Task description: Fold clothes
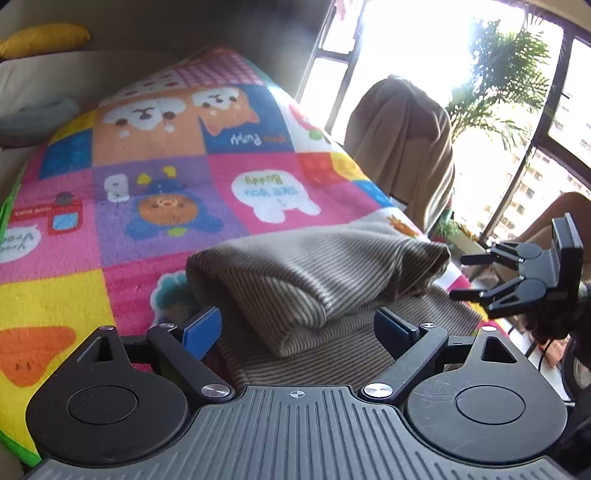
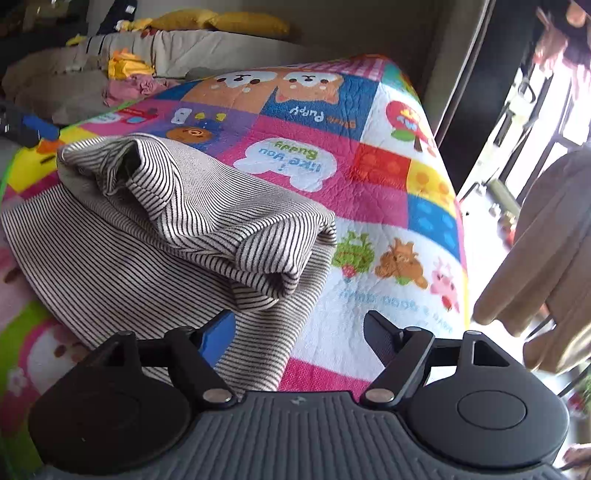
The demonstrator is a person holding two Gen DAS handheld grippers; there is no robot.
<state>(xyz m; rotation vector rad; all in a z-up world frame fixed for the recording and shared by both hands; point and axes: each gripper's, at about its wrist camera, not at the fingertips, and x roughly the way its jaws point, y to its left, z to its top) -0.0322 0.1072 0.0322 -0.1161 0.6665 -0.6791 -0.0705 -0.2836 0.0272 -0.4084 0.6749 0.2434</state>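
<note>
A striped beige-and-dark garment (image 1: 317, 280) lies on a colourful cartoon quilt (image 1: 155, 177), its upper half folded back into a loose roll over the flat lower layer. My left gripper (image 1: 297, 325) is open, its blue pads standing apart on either side of the roll's near end and not pressing it. The right gripper (image 1: 458, 277) hovers open just off the garment's right end. In the right wrist view the same garment (image 2: 177, 221) fills the left half, and the right gripper (image 2: 299, 325) is open over its near corner. One blue pad (image 2: 38, 127) of the left gripper shows beyond the garment's far end.
A beige sofa with yellow cushions (image 2: 221, 20) and a heap of loose clothes (image 2: 125, 77) lies behind the quilt. A tan cloth draped over a chair (image 1: 402, 147) stands by the bright window with a palm plant (image 1: 509, 74). The quilt's edge (image 2: 458, 229) drops off on the right.
</note>
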